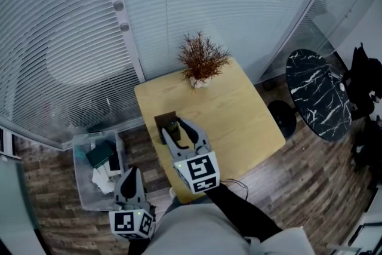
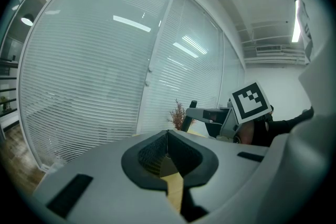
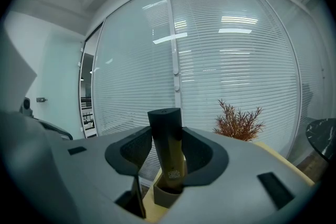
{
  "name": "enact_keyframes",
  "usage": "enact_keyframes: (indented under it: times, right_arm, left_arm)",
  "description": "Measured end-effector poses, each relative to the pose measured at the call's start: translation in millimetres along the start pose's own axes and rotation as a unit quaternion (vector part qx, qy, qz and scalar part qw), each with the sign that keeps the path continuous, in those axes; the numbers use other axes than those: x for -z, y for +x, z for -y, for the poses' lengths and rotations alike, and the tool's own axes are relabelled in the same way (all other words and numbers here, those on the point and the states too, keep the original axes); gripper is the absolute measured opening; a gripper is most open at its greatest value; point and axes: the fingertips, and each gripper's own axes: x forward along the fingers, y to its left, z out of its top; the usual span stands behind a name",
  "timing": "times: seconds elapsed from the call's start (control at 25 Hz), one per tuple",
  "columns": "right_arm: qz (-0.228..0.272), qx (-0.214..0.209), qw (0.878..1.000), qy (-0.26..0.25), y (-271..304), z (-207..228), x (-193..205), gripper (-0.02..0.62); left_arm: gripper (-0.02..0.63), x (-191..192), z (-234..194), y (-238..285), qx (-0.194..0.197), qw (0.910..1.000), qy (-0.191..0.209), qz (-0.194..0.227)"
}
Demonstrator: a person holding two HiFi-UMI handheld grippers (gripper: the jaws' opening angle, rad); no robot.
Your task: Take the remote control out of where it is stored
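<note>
Right tongs (image 3: pixel 167 136) grip the remote (image 3: pixel 167 157) in its holder (image 3: pixel 167 197); left tongs (image 2: pixel 167 136) closed, empty. A tilted pull could topple the holder.

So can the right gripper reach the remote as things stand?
Likely yes: the remote control stands upright in its holder between the right gripper's jaws, which look closed on it; nothing blocks above.

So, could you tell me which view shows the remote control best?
The right gripper view: the remote control stands in its holder between the jaws. The head view shows only its top; the left gripper view, almost nothing.
</note>
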Motion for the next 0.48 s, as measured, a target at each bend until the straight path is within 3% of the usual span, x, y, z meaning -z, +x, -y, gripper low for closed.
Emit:
enact_keyframes:
  times: [0.48]
  right_arm:
    - [0.001,0.004,1.0,-0.003,2.9,2.3,-0.8,0.179]
  left_arm:
    - [0.009,-1.8,-3.0,0.9,-0.004,1.0,-0.001,0.0]
